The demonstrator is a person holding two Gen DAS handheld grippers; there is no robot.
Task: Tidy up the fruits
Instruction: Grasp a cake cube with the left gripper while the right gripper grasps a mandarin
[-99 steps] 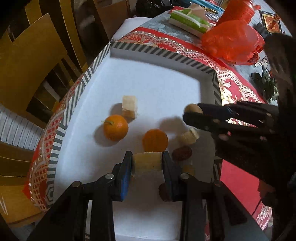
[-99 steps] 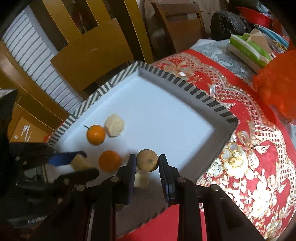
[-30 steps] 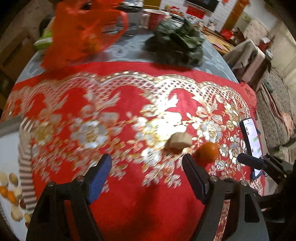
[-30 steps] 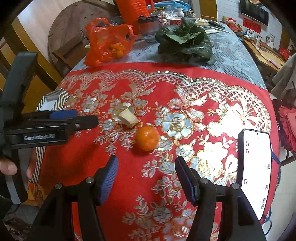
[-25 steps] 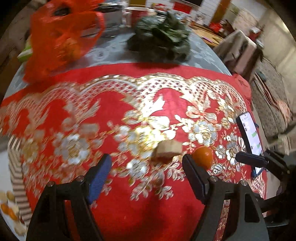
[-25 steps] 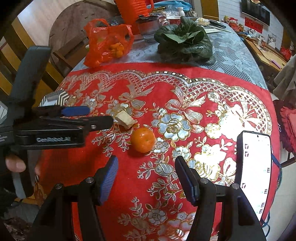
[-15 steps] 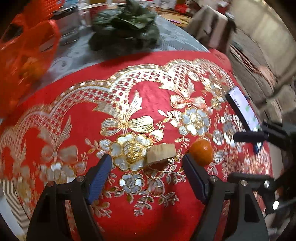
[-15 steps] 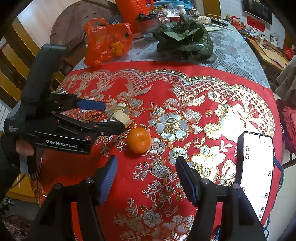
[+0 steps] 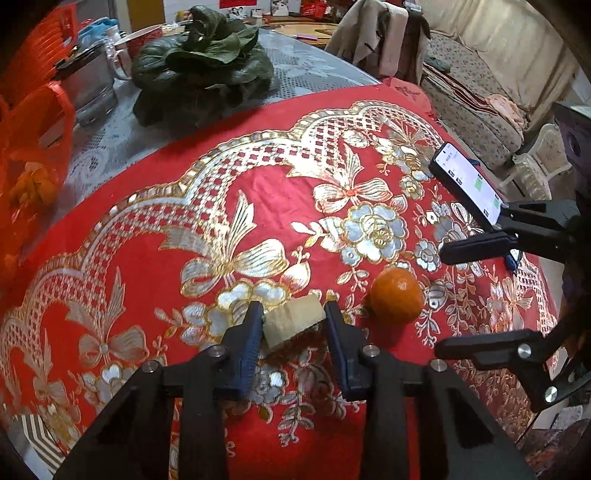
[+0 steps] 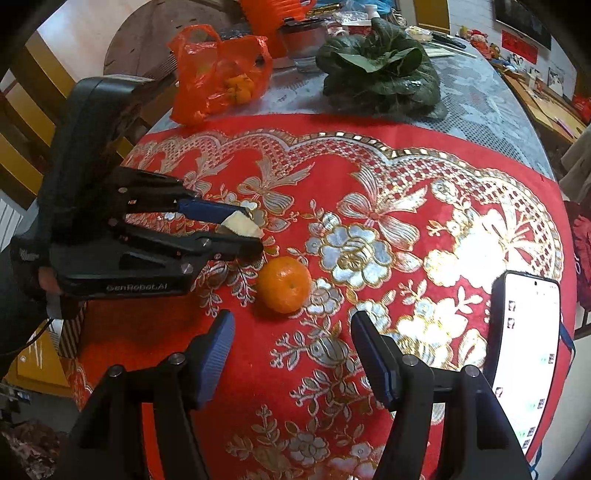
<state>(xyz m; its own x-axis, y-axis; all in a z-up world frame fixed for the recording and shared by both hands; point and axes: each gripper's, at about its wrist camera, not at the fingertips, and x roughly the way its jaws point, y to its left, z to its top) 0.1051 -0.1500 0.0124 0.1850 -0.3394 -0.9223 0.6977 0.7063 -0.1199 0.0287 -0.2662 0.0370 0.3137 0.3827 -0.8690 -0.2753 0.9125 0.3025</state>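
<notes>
Red cloth (image 9: 155,266) with gold and silver flowers and bows covers the near part of a round table, and past its scalloped edge lies a grey lace-patterned tablecloth (image 10: 476,85). Yellow wooden chairs (image 10: 22,147) stand along the left side in the right wrist view, and a patterned sofa (image 9: 476,107) with a garment draped on a chair back shows beyond the table in the left wrist view.

On the grey part sits a translucent orange plastic bag (image 10: 218,74) holding small orange fruits, an orange ribbed plastic basket (image 10: 273,14) behind it, a metal pot (image 9: 88,85), a mug, and a head of dark green leafy vegetable (image 10: 380,62). A black smartphone with a lit screen (image 10: 524,350) lies near the cloth's right edge. A corner of a striped-rimmed tray (image 9: 37,432) peeks in at the lower left.

The left gripper (image 9: 293,319) is closing its blue-padded fingers on a pale yellow cube of fruit (image 9: 293,323) that sits between them, both pads against its sides, low over the cloth. Just beside it rests a small round orange tangerine (image 10: 283,284) on the cloth. The right gripper (image 10: 291,350) hovers with fingers wide apart, nothing between them, the tangerine just ahead of its tips.
</notes>
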